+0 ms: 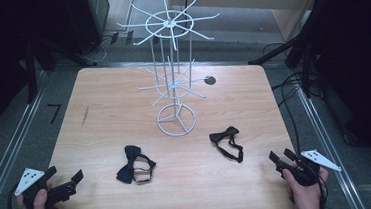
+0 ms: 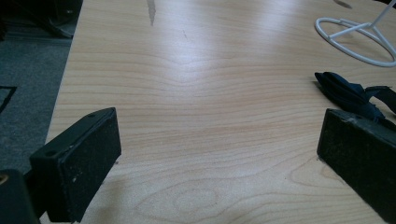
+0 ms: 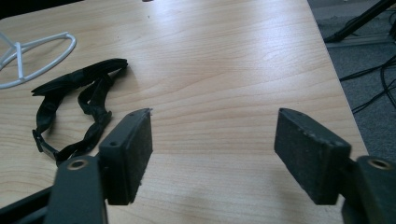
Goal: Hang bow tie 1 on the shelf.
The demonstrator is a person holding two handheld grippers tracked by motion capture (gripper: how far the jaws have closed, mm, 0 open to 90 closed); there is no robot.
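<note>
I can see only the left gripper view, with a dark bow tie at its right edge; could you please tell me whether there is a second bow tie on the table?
Observer: Yes, a second bow tie lies right of the white wire stand, nearest the right gripper.
Operator: Is the right gripper holding anything?
Observer: No, its jaws stand open over bare table.
Operator: Does anything hang on the stand?
Observer: No, both rings of hooks are bare. The bow tie you see also lies flat, strap looped beside it.
</note>
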